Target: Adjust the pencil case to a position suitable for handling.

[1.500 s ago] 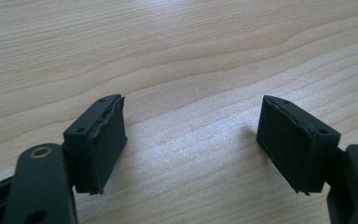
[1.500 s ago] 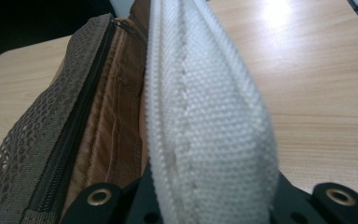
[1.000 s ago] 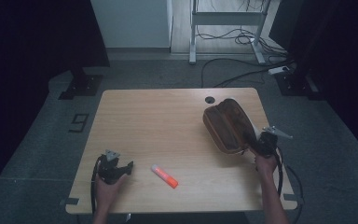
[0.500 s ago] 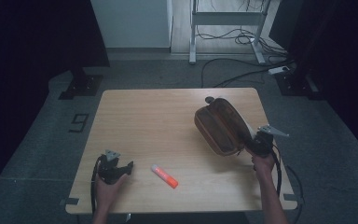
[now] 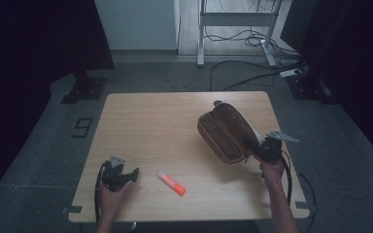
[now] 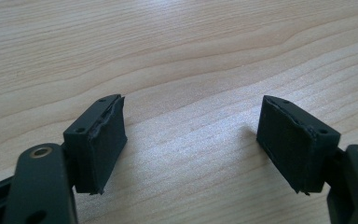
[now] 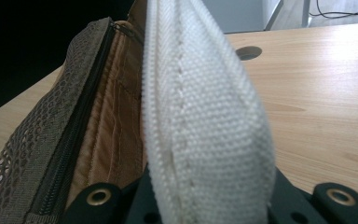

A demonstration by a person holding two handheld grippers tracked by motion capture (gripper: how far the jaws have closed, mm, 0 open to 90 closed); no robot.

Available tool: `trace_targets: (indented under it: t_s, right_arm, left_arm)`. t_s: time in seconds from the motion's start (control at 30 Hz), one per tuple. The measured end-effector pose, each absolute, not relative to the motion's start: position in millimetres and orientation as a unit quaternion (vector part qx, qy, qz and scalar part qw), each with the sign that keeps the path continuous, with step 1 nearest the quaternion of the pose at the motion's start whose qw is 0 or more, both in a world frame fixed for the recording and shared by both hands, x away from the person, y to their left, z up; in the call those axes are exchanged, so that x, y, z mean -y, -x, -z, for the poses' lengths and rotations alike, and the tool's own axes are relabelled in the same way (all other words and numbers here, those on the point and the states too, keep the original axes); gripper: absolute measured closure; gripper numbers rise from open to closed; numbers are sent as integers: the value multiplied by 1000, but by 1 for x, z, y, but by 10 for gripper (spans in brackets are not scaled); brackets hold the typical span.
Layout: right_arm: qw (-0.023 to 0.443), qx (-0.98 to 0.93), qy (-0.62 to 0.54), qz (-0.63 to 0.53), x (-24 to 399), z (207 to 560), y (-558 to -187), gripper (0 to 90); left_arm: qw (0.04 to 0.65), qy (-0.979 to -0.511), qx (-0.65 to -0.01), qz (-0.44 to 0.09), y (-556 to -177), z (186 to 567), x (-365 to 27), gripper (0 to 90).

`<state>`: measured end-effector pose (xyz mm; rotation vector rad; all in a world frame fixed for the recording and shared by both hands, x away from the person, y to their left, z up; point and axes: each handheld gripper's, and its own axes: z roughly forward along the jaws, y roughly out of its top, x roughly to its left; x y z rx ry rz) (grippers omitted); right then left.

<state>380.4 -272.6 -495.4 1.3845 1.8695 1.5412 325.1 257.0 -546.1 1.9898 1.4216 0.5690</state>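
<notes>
You clamped your right gripper [image 5: 264,149] on the pouch's [image 5: 226,131] strap [image 7: 205,116] at three o'clock; left gripper [image 5: 118,174] fingers [image 6: 98,140] stood apart over tabletop [image 5: 150,131].

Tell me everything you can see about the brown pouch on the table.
The brown pouch is a soft, oblong fabric case with mesh on one side, a dark zipper and a tan quilted-looking lining. It lies on the right half of the wooden table, tilted up on its edge. The right tongs are shut on its white webbing loop.
</notes>
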Motion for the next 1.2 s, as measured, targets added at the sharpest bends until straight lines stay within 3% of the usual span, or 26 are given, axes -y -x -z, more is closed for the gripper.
trace_targets:
  t_s: [1.2]
  right_arm:
    - [115, -726, -428, -527, 218, 520, -387, 826]
  left_arm:
    - [310, -753, -538, -215, -325, 546, -257, 235]
